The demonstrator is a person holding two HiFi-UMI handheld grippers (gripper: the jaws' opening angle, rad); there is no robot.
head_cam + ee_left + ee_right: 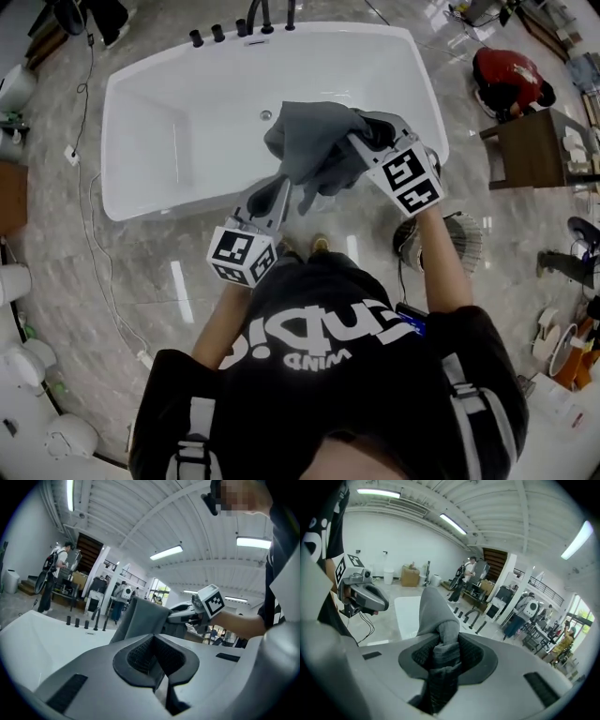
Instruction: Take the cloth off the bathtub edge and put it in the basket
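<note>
White bathtub [169, 112] on a marble floor, with black tap fittings [253, 23] at its far rim. Pale mesh basket [469, 244] on the floor by the right forearm.

Grey cloth [314, 141] is in the air above the tub's near rim.

Right hand-held gripper [443, 651]: jaws narrow, clamped on bunched cloth.

Left hand-held gripper [154, 656]: jaws nearly together, nipping the cloth's lower edge.

Only the gripper views show a standing person [54, 573] behind. Only the head view shows the basket.
</note>
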